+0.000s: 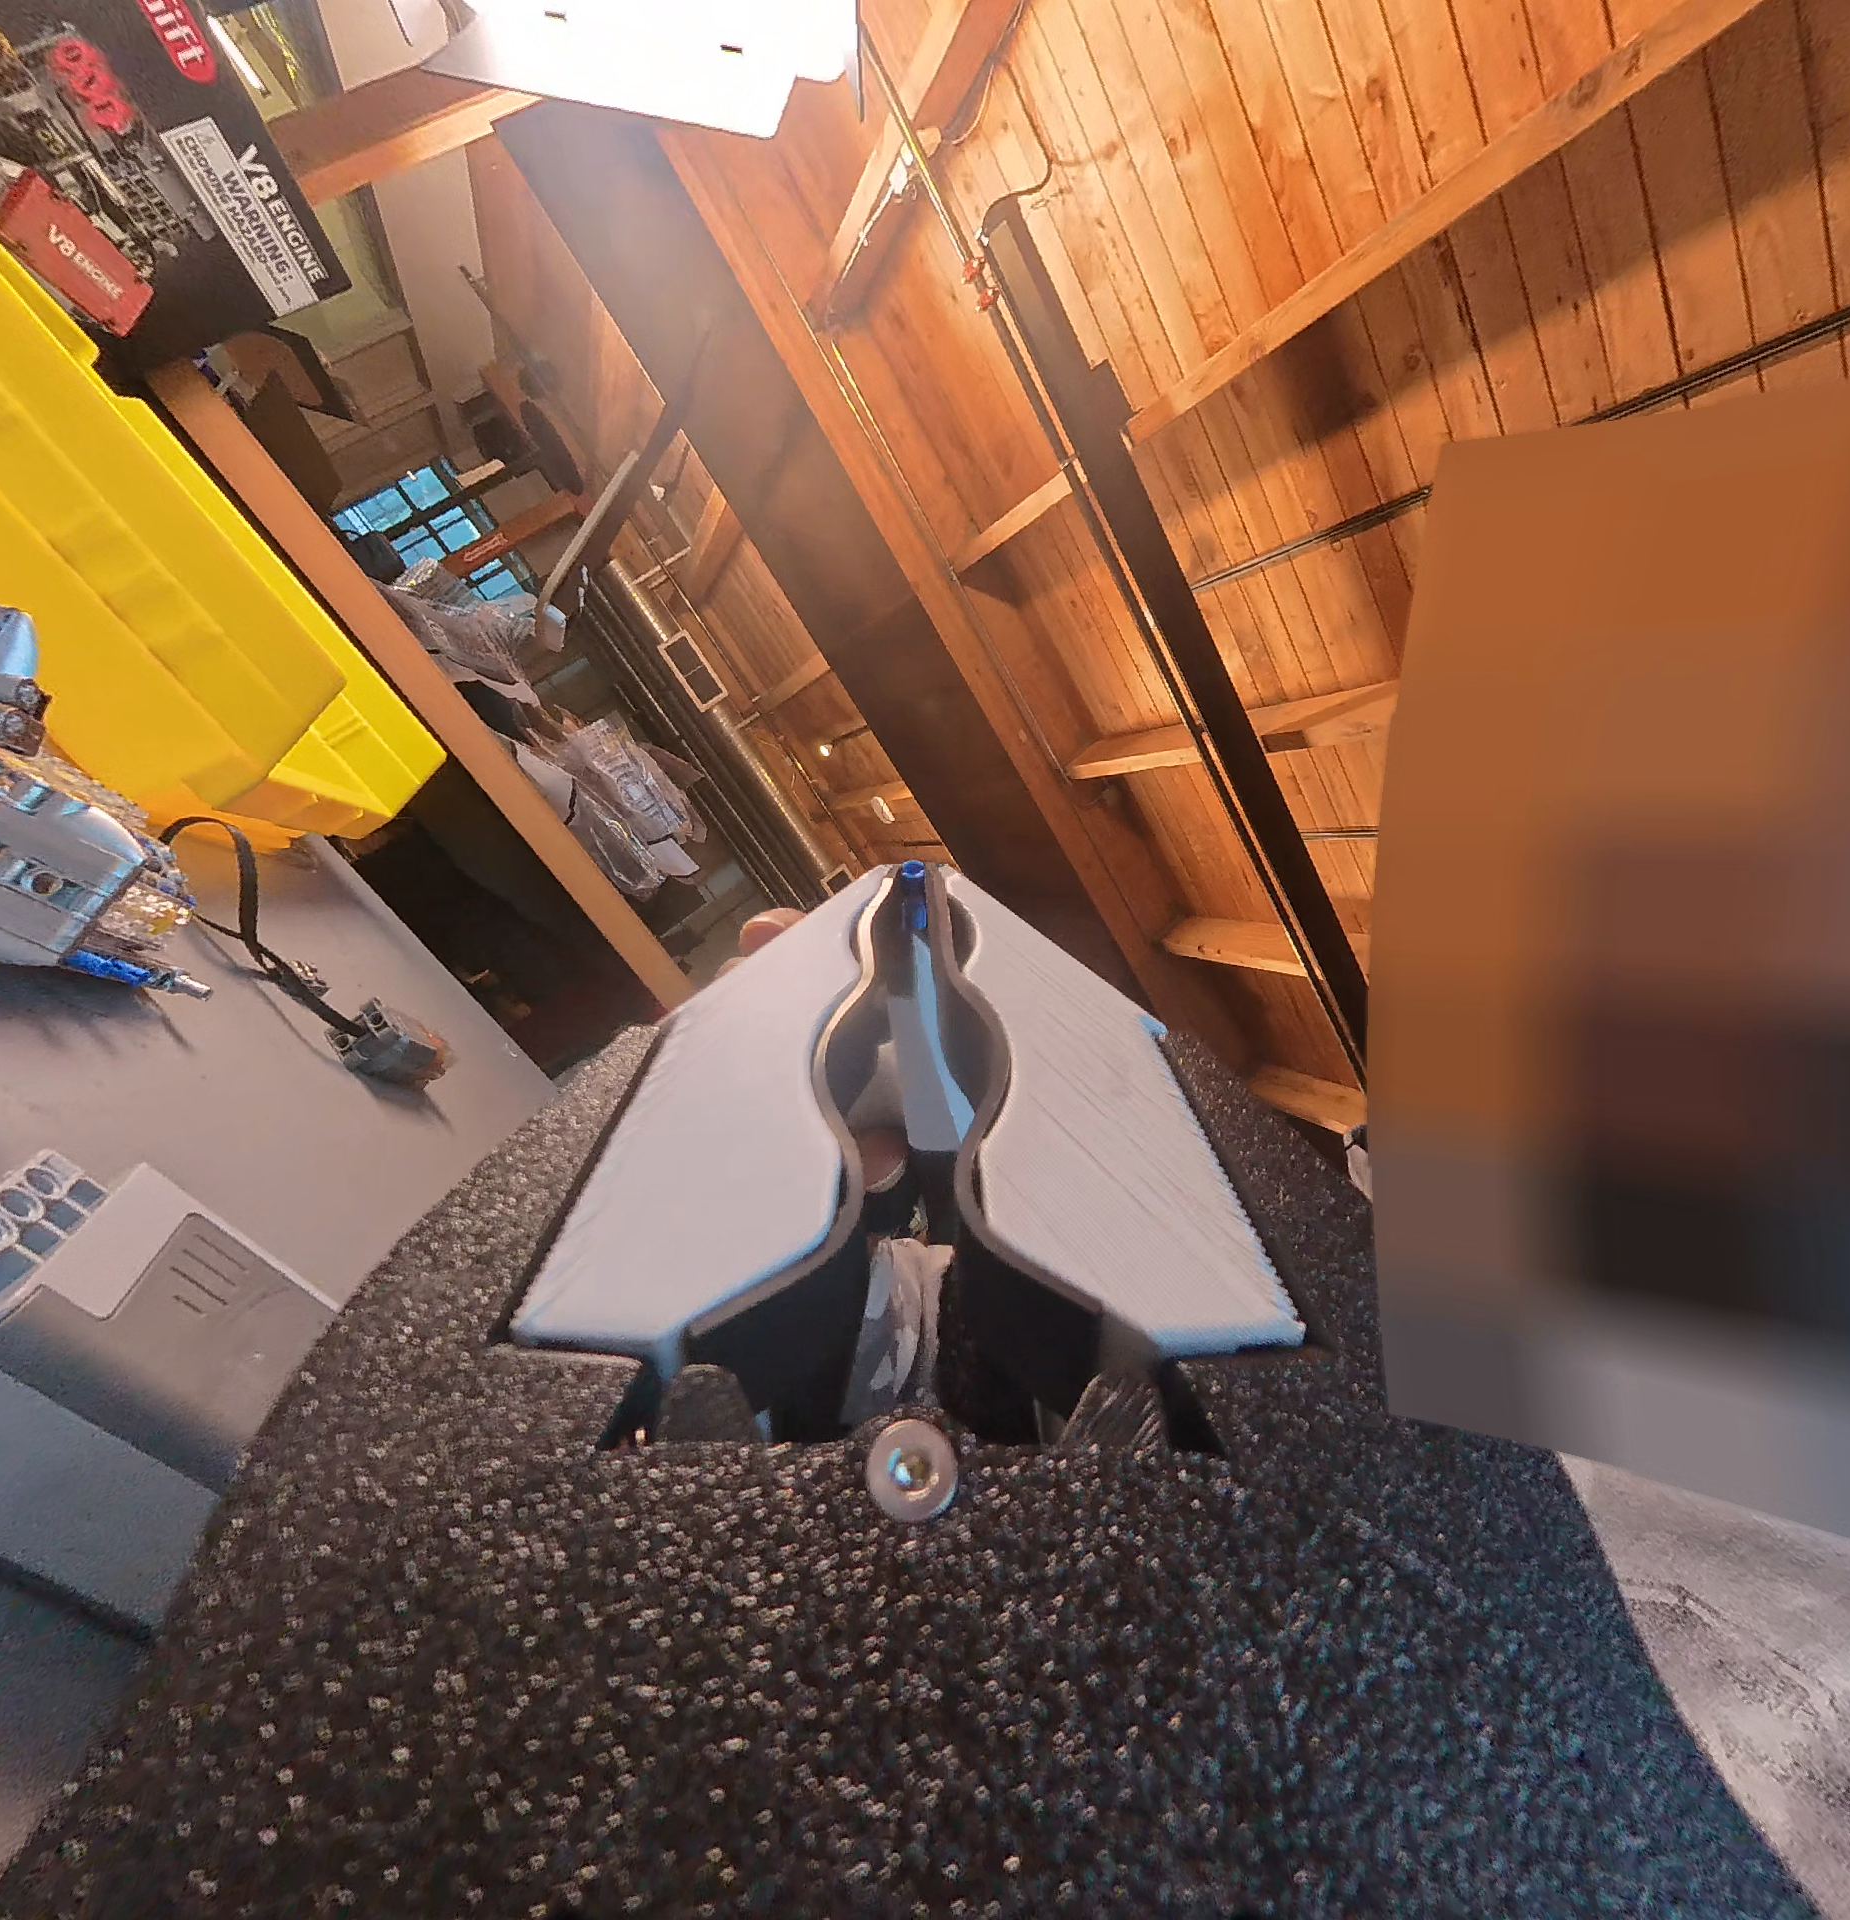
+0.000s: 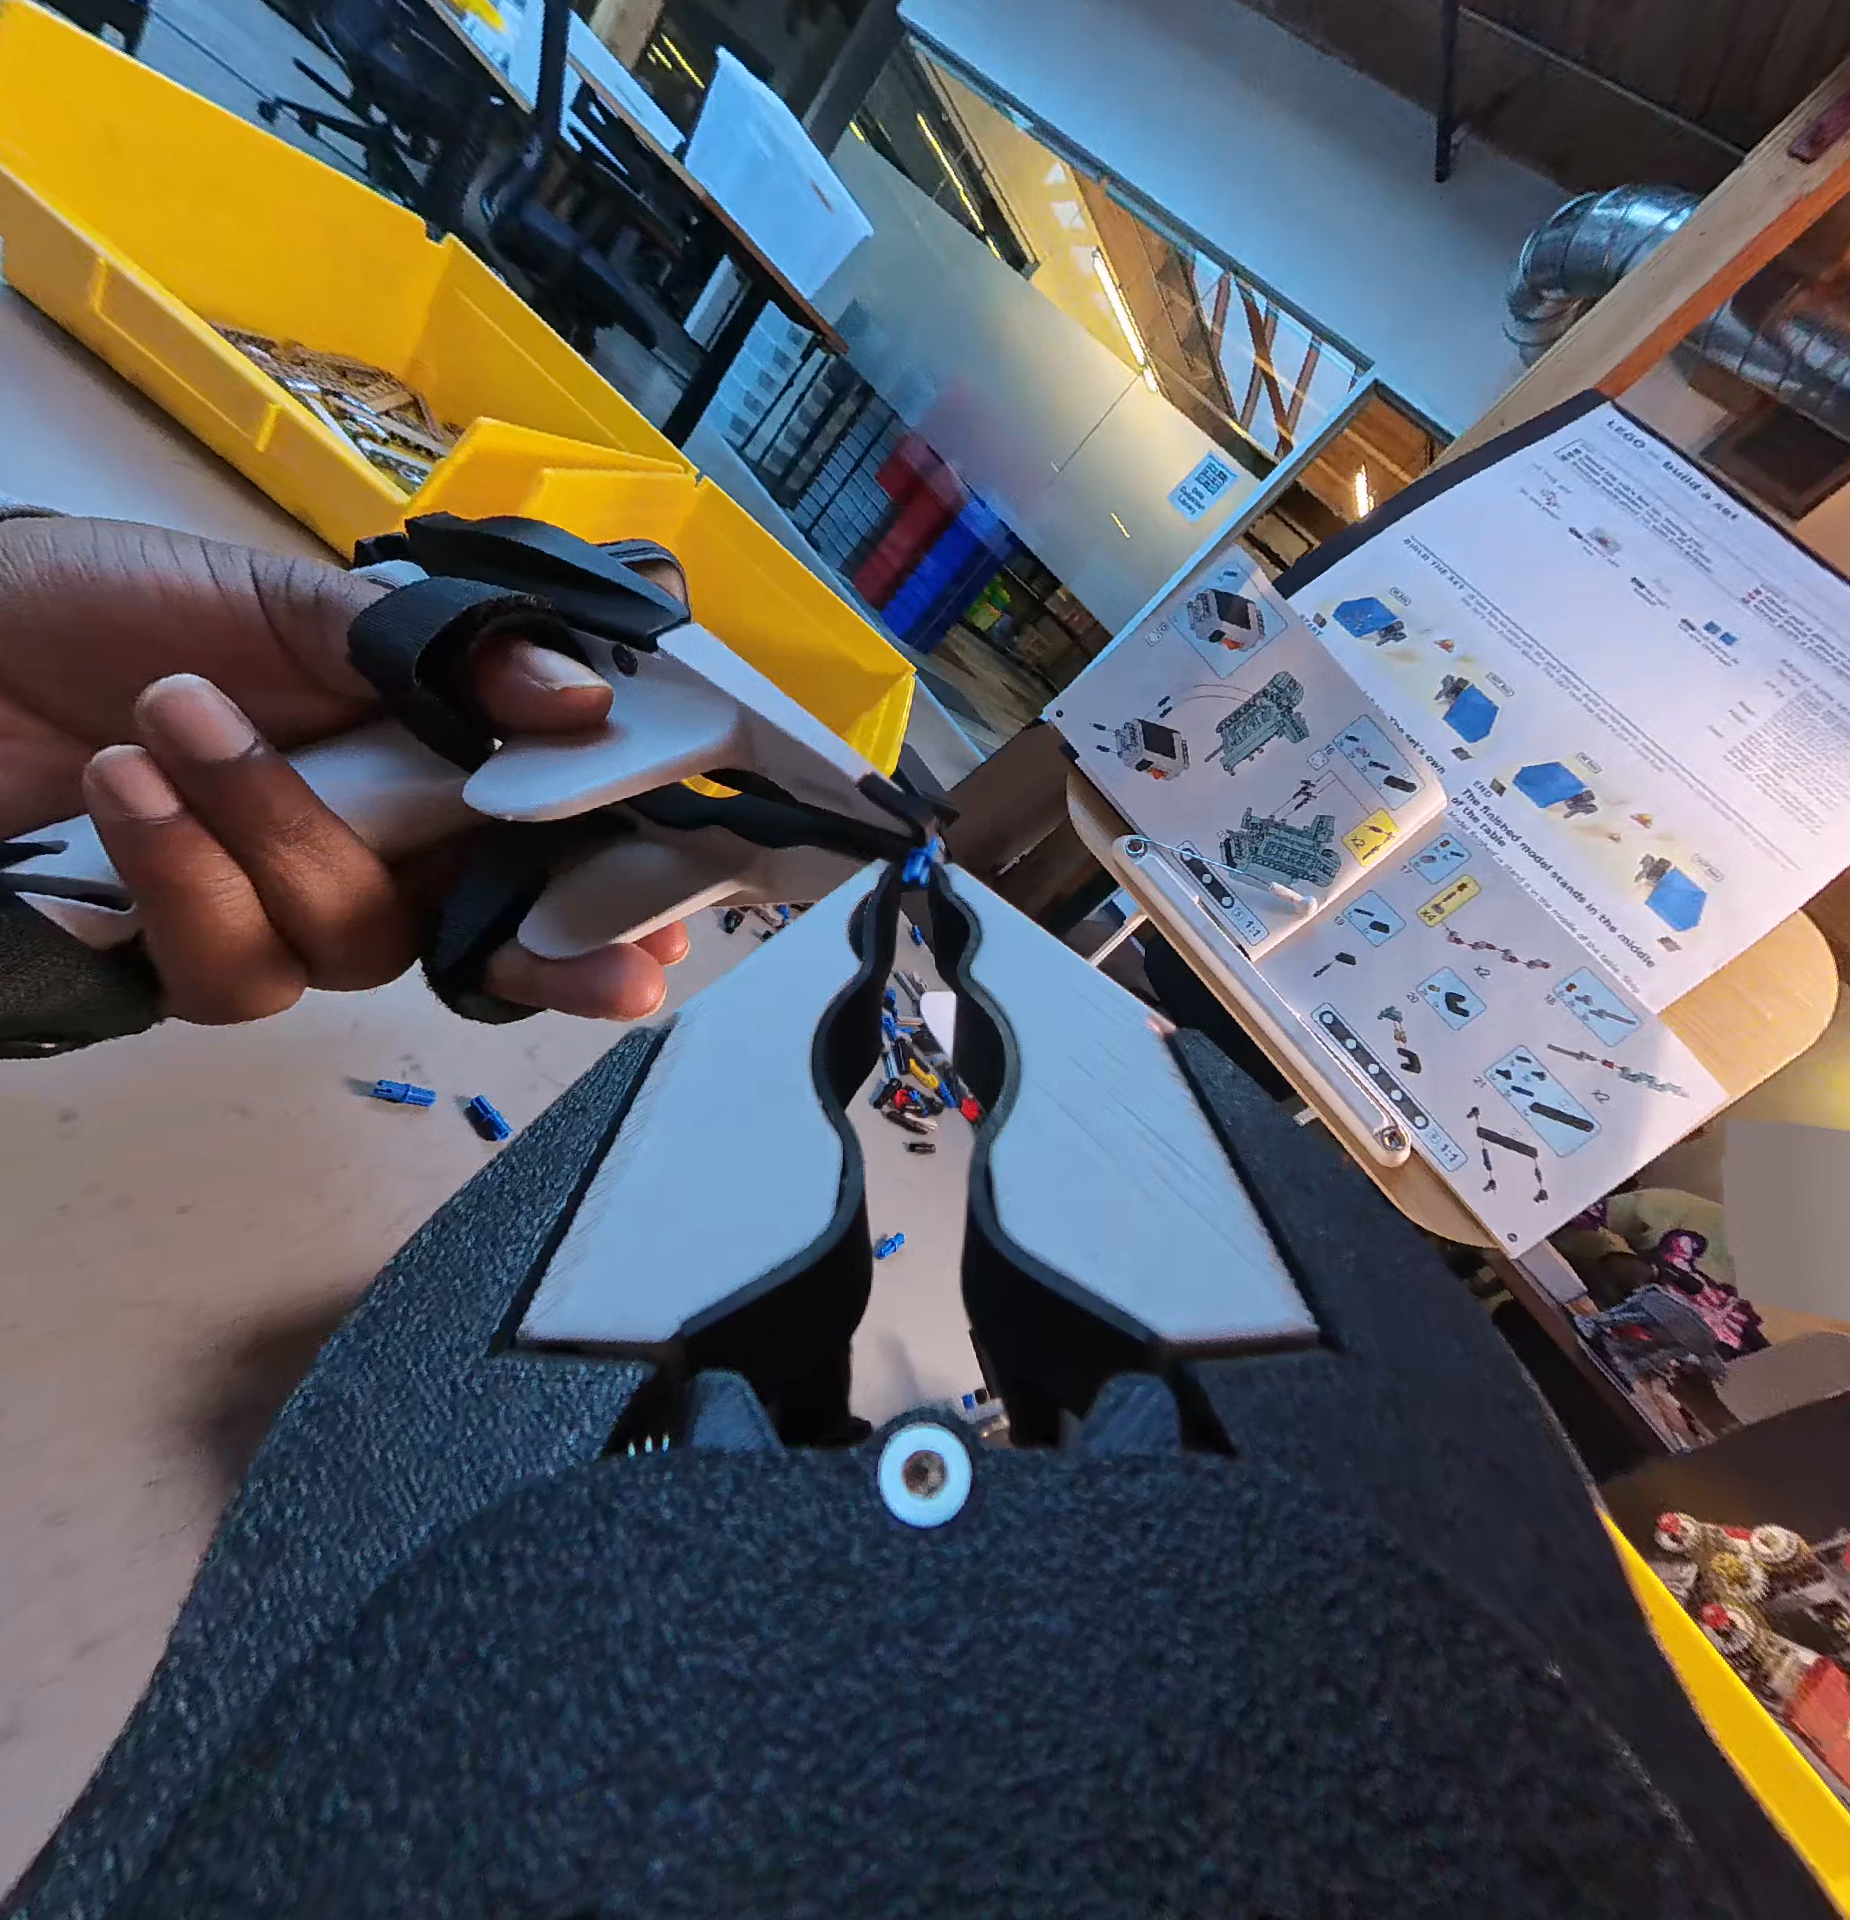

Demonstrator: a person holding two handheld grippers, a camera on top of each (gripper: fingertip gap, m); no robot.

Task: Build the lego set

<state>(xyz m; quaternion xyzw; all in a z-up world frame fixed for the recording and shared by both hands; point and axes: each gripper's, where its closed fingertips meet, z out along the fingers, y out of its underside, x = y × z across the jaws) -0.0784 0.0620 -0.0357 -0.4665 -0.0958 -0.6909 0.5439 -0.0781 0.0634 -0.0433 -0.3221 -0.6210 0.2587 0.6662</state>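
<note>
My left gripper (image 1: 910,883) is shut on a small blue pin (image 1: 910,891) at its fingertips, raised above the grey table. In the right wrist view a hand (image 2: 173,790) holds that gripper, which comes in from the left. Its black tips meet my right gripper (image 2: 917,871) at the same blue pin (image 2: 919,862). The right gripper's jaws are closed on the pin from below. Through the left gripper's gap, a grey finger (image 1: 926,1049) of the other gripper shows.
Two loose blue pins (image 2: 401,1091) and a pile of small parts (image 2: 916,1091) lie on the table. Yellow bins (image 2: 277,312) stand at the back. Printed instruction sheets (image 2: 1472,831) rest on a wooden stand to the right. A grey brick model (image 1: 48,873) and a cable (image 1: 277,966) lie at left. My left and right fingertips are right by each other. Left tips and right tips are each some 20 cm from the grey brick model (image 1: 48,873).
</note>
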